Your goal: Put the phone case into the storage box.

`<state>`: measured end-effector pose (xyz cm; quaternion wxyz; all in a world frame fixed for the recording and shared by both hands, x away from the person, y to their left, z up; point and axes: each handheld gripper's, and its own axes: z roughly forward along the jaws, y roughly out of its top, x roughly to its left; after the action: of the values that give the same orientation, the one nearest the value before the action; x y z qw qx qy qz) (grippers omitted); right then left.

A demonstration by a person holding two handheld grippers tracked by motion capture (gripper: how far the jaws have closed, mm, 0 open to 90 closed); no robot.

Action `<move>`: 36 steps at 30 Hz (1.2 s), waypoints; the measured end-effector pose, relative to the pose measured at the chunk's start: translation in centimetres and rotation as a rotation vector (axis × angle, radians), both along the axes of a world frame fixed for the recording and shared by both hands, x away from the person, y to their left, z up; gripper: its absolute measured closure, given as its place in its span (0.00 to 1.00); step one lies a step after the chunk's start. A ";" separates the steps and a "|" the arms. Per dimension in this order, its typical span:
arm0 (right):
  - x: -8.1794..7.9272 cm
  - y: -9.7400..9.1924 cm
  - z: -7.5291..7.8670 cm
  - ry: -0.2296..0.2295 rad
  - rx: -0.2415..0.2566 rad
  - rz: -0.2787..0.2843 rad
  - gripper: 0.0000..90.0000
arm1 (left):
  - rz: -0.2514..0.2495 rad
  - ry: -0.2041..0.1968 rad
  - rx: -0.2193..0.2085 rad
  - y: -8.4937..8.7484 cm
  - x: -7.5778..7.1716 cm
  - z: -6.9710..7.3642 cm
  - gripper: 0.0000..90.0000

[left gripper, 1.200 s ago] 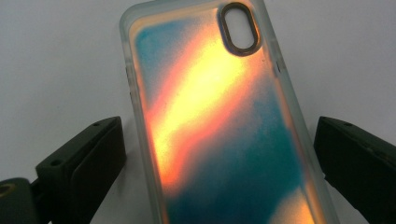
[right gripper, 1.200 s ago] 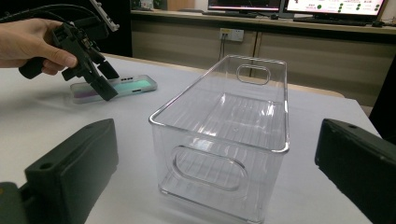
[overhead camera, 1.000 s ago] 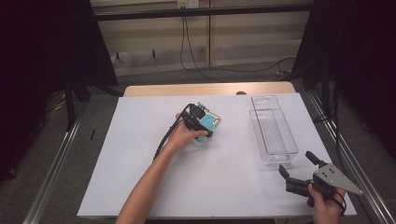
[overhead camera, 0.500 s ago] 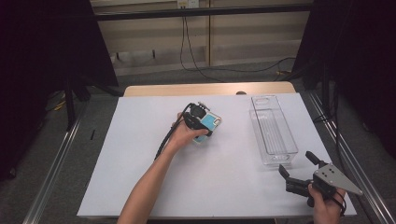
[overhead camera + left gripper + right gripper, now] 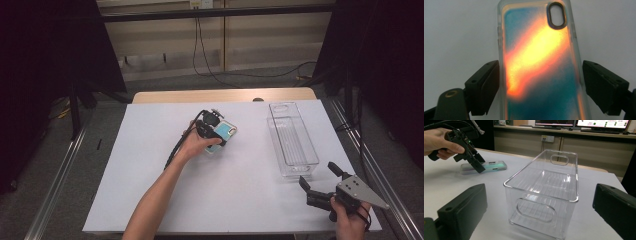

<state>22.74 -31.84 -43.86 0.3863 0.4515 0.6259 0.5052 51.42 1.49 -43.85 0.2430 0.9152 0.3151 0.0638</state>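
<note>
High view: nearest the table's (image 5: 150, 200) front edge, the right gripper (image 5: 320, 181) rests low at the right corner in the person's right hand (image 5: 348, 220), jaws spread wide with nothing between them, aimed toward the clear bin (image 5: 293, 141) just beyond; farther in, at the table's middle, the left forearm (image 5: 155, 197) reaches forward and the left hand (image 5: 192, 145) angles the left gripper (image 5: 220, 137) down over the phone case (image 5: 222, 135); its jaws have just been closing, the case lies between them, and in the left gripper view the left pad meets the case edge while the right pad stands just clear. The phone case lies flat, translucent-rimmed, iridescent blue with an orange-yellow streak and an oval camera cutout (image 5: 557, 15) at its far end.
</note>
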 end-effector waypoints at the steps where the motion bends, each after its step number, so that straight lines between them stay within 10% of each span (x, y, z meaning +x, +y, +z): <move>1: 0.0 0.0 0.0 0.000 0.000 -0.001 0.00 | 0.001 -0.002 -0.010 0.0 -0.1 0.1 0.19; 36: -0.2 0.0 0.0 0.004 0.000 -0.014 0.00 | 0.046 -0.183 -0.197 5.0 -4.5 3.5 0.19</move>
<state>22.55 -31.85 -43.89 0.3886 0.4570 0.6234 0.5015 46.95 6.48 -40.36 0.3579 0.8697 0.3173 0.1213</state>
